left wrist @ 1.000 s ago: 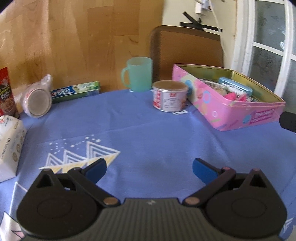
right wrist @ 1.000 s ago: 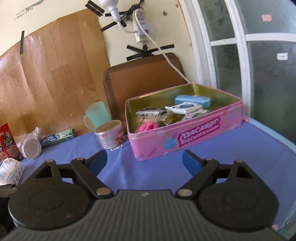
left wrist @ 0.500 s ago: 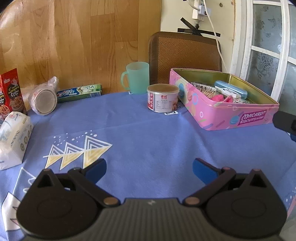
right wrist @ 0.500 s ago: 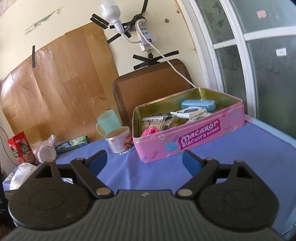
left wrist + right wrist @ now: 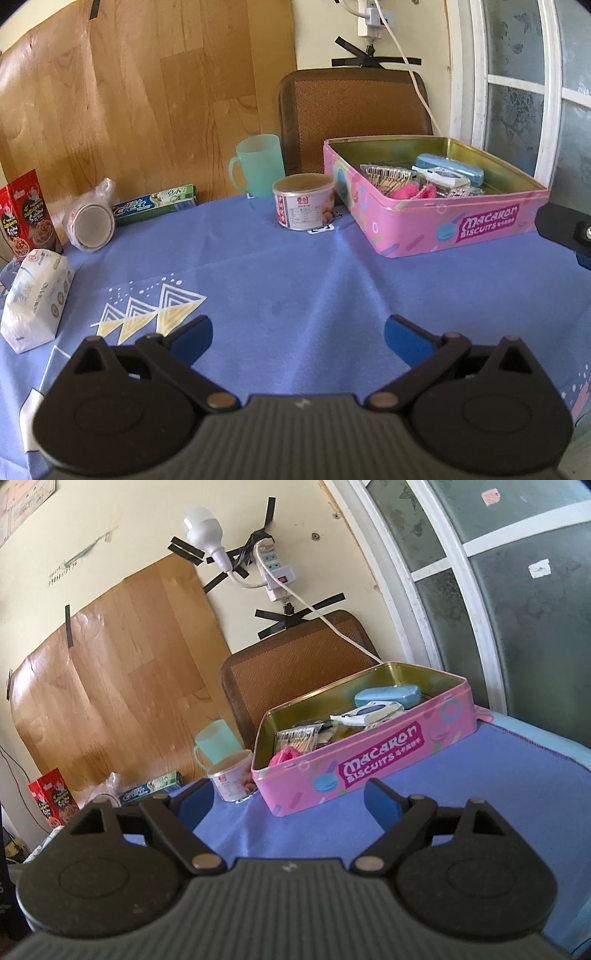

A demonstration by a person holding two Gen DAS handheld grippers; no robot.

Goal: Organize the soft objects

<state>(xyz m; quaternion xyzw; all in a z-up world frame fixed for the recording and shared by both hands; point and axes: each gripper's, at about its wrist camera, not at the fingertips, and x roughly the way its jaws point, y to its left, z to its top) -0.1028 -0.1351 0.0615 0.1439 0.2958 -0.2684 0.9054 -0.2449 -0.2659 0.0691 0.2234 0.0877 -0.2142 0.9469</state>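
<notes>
A pink biscuit tin stands open at the right of the blue tablecloth. Inside it lie a pink fluffy scrunchie, a packet of cotton buds, a wipes pack and a blue case. A white tissue pack lies at the table's left edge. My left gripper hangs open over bare cloth, well short of the tin. My right gripper is open too, with nothing between its fingers, in front of the tin.
A can, a green mug, a toothpaste box, a bagged round lid and a red snack box line the table's far side. A brown chair back stands behind. A window is at right.
Both grippers have drawn back from the tin, so more of the table and wall shows. The right view has tilted upward. Both stay open and hold nothing.
</notes>
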